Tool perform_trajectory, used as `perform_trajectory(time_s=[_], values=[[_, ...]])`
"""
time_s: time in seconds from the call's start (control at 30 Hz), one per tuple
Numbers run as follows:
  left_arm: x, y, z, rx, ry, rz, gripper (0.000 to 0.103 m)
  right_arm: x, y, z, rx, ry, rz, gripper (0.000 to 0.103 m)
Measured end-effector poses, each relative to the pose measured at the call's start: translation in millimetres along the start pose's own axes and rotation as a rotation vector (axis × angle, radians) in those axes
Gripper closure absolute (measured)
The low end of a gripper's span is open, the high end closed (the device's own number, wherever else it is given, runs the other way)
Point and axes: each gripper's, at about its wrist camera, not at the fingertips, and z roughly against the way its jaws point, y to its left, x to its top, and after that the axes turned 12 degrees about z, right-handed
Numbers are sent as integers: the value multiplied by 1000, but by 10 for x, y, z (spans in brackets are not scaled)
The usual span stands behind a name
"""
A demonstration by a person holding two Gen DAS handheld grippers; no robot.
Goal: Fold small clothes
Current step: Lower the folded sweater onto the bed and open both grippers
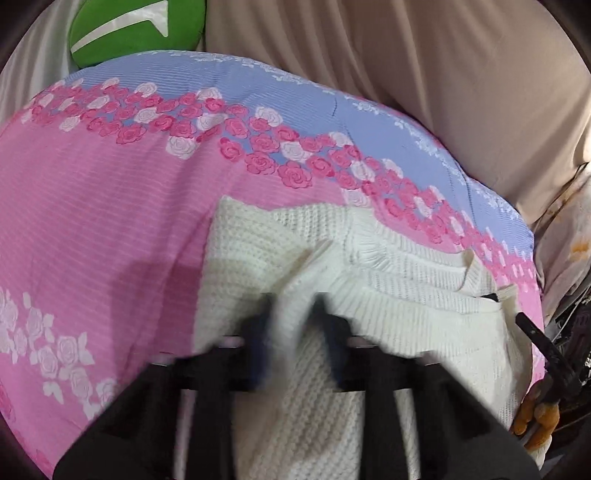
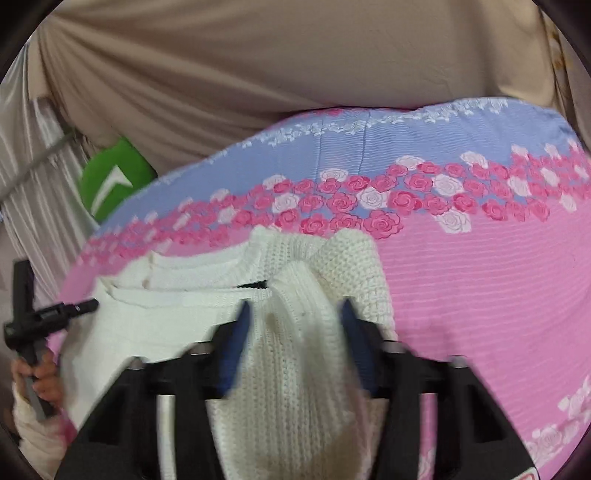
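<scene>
Beige cloth drapes the far background. In front of it, a pink and blue rose-print bedspread covers the work surface. A green cushion sits at the far left, partly hidden behind the bedspread's edge. A white knit sweater lies bunched on the near part of the bedspread, its lower end cut off by the frame.

Left gripper: blurred, angled down, pinching a fold of sweater. Right gripper: likewise angled down, clamped on a knit fold. A hand at the near left edge grips the left tool's handle.
</scene>
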Motion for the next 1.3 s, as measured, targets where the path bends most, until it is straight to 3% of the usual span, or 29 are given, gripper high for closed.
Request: perform_trajectory(time_s=[0.2,0.3,0.43,0.5,0.6,0.63,0.7,0.77,0.83,0.9,0.93,1.0,1.07,1.17,1.3], values=[[280,-138,377,-74,-148,-4,96,311,-108,610,55,-268,-68,96],[406,-132,257,-44,-155,-4,96,384,-280,422,-6,-207,-91,96],[368,69,-409,51,-41,23,96,160,-505,-381,-36,59,-132,96],[348,42,-366,52,-80,5,96,184,-535,-277,-24,32,-156,95],[318,-60,-160,90,-128,-17,93,260,-371,176,-150,-77,-127,85],[282,-108,-53,98,-152,-25,93,265,-285,294,-147,-109,-103,85],[141,-272,254,81,-221,-73,95,269,31,466,-47,-140,-55,85],[-81,-530,495,27,-247,-147,90,218,457,423,87,-111,15,85],[-347,-793,540,-59,-183,-225,86,87,990,247,194,-42,117,85],[-616,-997,377,-113,-67,-295,86,-100,1463,54,309,32,211,85],[-709,-1032,283,-116,-24,-310,83,-210,1652,-30,353,62,254,85],[-861,-1018,98,-65,26,-323,84,-390,1773,-140,336,114,309,88],[-906,-824,23,-1,34,-301,84,-509,1603,-112,306,129,293,100],[-835,-354,196,-4,35,-217,90,-653,1026,91,215,136,172,102],[-781,163,442,110,-9,-126,92,-936,79,552,36,116,-26,103]])
